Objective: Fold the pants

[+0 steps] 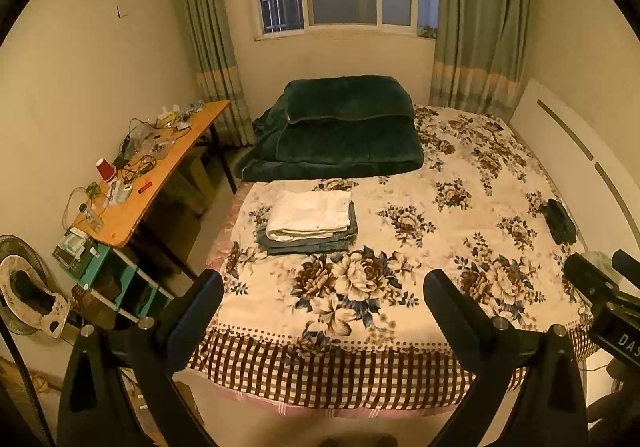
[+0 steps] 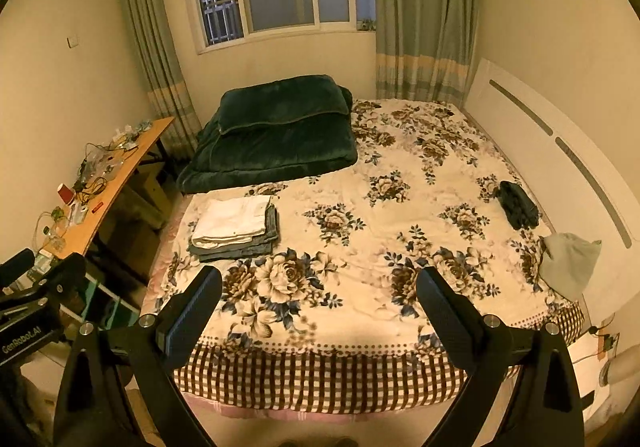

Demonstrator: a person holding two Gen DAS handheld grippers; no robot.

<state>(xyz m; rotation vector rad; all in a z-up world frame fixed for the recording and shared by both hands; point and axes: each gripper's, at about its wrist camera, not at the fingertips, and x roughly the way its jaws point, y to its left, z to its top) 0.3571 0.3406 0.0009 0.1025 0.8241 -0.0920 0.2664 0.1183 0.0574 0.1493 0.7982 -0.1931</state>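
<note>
Both claws hang off the foot of the bed point(image 1: 400, 207), above its checked hem, and each holds nothing. The left claw point(image 1: 322, 287) stands with its jaws spread wide, and the right claw point(image 2: 318, 285) is just as wide apart. The folded pants point(image 1: 310, 221) lie stacked near the bed's left edge, a white pair on top of darker denim pairs, well apart from both claws. Behind the stack a dark green quilt point(image 1: 340, 127) fills the far left corner. The middle and right of the floral bedspread lie bare, save a small dark bundle point(image 2: 518, 205) by the white headboard point(image 2: 560, 151) and a pale green cloth point(image 2: 570, 263) at the right edge. A cluttered counter point(image 1: 160, 175) flanks the left side.
</note>
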